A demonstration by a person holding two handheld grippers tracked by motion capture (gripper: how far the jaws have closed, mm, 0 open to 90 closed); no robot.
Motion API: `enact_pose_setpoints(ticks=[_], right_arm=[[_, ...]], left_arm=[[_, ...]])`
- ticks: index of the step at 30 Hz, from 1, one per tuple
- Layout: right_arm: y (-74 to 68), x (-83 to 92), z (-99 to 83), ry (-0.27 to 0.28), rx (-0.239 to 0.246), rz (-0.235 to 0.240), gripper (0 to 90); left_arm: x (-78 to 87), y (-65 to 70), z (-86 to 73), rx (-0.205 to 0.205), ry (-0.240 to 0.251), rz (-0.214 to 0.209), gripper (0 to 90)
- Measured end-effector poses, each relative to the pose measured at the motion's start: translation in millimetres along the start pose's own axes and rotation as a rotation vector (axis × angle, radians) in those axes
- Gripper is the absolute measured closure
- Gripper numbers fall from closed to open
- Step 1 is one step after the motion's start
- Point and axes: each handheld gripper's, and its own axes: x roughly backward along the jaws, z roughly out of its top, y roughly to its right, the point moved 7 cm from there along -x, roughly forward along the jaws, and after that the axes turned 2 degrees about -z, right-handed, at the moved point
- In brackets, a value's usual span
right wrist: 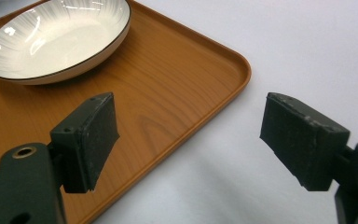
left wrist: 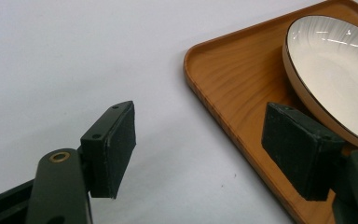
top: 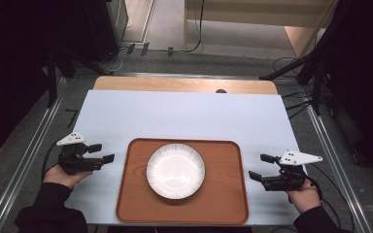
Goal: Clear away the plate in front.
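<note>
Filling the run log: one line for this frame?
left gripper: open, left of tray | right gripper: open, right of tray | plate: on tray, untouched

Bright table, dark surroundings (slightly soft).

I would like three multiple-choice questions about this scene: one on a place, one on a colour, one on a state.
1. Where is the plate?
A. on the tray
B. on the white sheet
C. on the floor

2. What colour is the tray?
A. blue
B. brown
C. black

3. How is the left hand-held gripper?
A. shut on the plate
B. shut on the tray
C. open, holding nothing

Key: 1 A, the plate lies in the middle of the tray; 2 B, it looks like brown wood; 3 C, its jaws stand apart beside the tray's edge.
</note>
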Motion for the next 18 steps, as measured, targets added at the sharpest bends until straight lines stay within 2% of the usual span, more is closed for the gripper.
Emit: enact_pose_setpoints(ticks=[2,5,18], right_arm=[[0.1,-0.4,0.4,0.004,-0.001,0.000,19.5],[-0.2,-0.6,0.4,0.001,0.001,0.000,19.5],[-0.5,-0.8,0.3,0.001,-0.002,0.003,19.5]], left_arm=[[-1.0,1.8,0.7,0.014,0.009,-0.012,26.6],[-1.4,4.7,1.9,0.004,0.012,-0.020,26.5],[-1.6,3.3,0.9,0.002,0.009,-0.012,26.5]])
